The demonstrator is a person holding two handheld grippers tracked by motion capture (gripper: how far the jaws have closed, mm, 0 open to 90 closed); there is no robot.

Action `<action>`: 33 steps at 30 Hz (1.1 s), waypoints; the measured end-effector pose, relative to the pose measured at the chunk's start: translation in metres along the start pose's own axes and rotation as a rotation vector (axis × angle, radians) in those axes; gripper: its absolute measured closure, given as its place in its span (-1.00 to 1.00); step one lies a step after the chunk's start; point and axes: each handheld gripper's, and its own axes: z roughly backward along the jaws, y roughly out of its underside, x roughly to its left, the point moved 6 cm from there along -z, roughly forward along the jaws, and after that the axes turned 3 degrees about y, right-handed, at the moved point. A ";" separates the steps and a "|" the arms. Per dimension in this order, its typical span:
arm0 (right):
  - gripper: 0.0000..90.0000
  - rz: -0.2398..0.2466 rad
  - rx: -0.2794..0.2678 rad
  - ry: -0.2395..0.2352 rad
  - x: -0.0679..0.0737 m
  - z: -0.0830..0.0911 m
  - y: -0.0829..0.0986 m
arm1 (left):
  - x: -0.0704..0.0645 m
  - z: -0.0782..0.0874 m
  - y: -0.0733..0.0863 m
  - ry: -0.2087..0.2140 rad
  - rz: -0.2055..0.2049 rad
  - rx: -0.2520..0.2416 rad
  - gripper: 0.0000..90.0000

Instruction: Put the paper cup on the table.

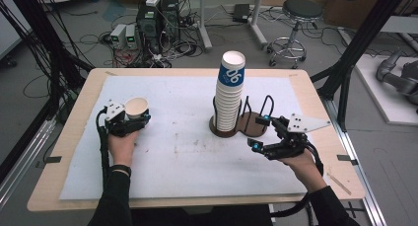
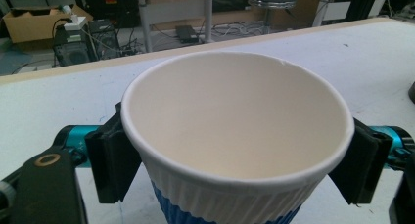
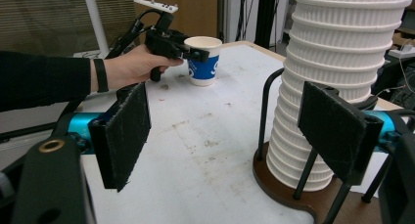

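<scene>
We have the left tool (image 1: 129,118) clamped on a single paper cup (image 1: 136,107), one jaw pressing on each side just under the rolled rim, as the left gripper view shows. The cup stands upright at the left side of the table (image 1: 69,137), well apart from the stack of paper cups (image 1: 229,95) in its dark wire holder (image 1: 246,123); the right gripper view suggests its base rests on the white mat. We judge it light, thin-walled and easy to crush, so the ribbed wall near the stiffer rim is where we want our hold, with gentle pressure. Our left forearm comes in straight from the table's near edge, hand wrapped round the grip. The right tool (image 1: 260,132) sits just beside the holder, jaws wide apart and angled toward the stack, holding nothing.
</scene>
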 end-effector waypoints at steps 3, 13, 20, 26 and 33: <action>-0.55 0.005 -0.004 -0.003 0.001 -0.001 -0.001 | -0.002 0.000 0.000 0.006 -0.007 0.007 -0.61; -0.55 0.005 -0.005 -0.007 0.001 -0.001 -0.002 | -0.004 0.000 0.001 -0.003 -0.004 0.041 -0.81; -0.55 0.005 -0.010 -0.009 0.001 0.000 -0.002 | -0.002 0.006 0.000 -0.040 0.005 0.061 -0.86; -0.55 0.002 -0.010 -0.016 0.001 0.001 -0.002 | 0.000 0.017 -0.002 -0.062 0.013 0.075 -0.86; -0.55 0.002 -0.013 -0.019 -0.001 0.001 -0.002 | -0.002 0.028 -0.003 -0.043 0.008 0.090 -0.86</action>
